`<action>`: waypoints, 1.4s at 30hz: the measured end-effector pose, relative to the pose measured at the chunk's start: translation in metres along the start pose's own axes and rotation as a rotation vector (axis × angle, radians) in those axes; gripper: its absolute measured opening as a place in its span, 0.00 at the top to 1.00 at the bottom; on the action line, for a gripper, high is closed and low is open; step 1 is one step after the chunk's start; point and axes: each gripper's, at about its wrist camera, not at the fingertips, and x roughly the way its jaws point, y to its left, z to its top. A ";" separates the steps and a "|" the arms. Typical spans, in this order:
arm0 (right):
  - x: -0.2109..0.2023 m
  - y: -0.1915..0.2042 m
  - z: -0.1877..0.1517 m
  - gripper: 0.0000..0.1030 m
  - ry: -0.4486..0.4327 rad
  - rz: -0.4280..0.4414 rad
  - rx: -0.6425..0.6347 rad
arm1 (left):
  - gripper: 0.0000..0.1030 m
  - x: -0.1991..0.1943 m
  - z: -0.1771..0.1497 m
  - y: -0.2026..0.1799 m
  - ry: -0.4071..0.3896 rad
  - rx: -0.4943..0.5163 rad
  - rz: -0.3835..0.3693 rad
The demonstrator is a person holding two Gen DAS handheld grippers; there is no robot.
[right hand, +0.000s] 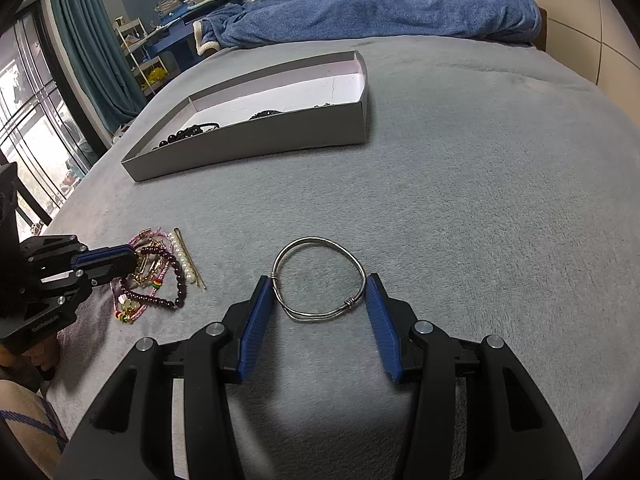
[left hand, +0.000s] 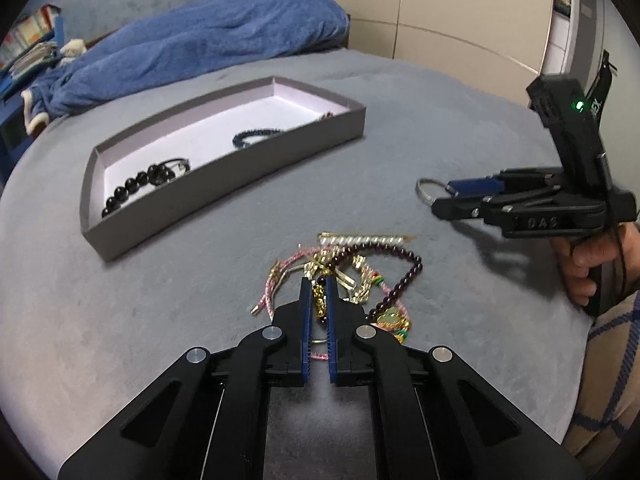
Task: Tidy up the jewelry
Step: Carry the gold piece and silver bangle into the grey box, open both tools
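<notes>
Box (left hand: pixel 224 184): shallow grey cardboard tray with a pale lining, sitting far left on the grey bed cover (left hand: pixel 120 340). Already has a black bead bracelet (left hand: pixel 136 186) at its left end and a dark blue-ish beaded one (left hand: pixel 256 136) further right.

Box, hard to see: something small and thin sits in the far right corner, way too tiny to make out. From the right wrist view the near wall hides most of what's inside.

Jewelry pile (left hand: pixel 352 276): tangled heap in the near middle of the bed, well apart from the box. There's a pearl hair pin (left hand: pixel 360 239) along the far edge, a dark red bead bracelet (left hand: pixel 404 280) looping round the right side, pink braided cords, gold bits and a green-and-yellow charm thing.

Left gripper (left hand: pixel 319 280): down in the pile, blue pads nearly closed on a gold bead piece (left hand: pixel 319 300). Can't honestly tell if it's truly pinched or just sitting between them. The arms cover the near part of the heap.

Silver bangle (right hand: pixel 318 280): plain wire ring with two wrapped coils, lying flat on the cover, right of the pile.

Right gripper (right hand: pixel 320 284): spread wide, one finger on each side of the bangle, pads (right hand: pixel 258 324) touching or almost touching it.

Far background: rumpled blue blanket (left hand: pixel 200 40).
</notes>
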 end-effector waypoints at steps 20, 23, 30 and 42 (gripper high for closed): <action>-0.023 0.009 0.034 0.54 -0.104 0.035 -0.041 | 0.94 -0.067 0.066 0.032 -0.236 -0.111 0.029; -0.023 0.014 0.052 0.54 -0.119 0.042 -0.062 | 0.94 -0.065 0.075 0.041 -0.248 -0.122 0.049; -0.009 0.036 0.094 0.54 -0.121 0.050 -0.134 | 0.94 -0.059 0.098 0.071 -0.302 -0.201 0.079; 0.050 0.068 0.144 0.54 -0.073 0.066 -0.195 | 0.94 -0.015 0.105 0.124 -0.286 -0.327 0.121</action>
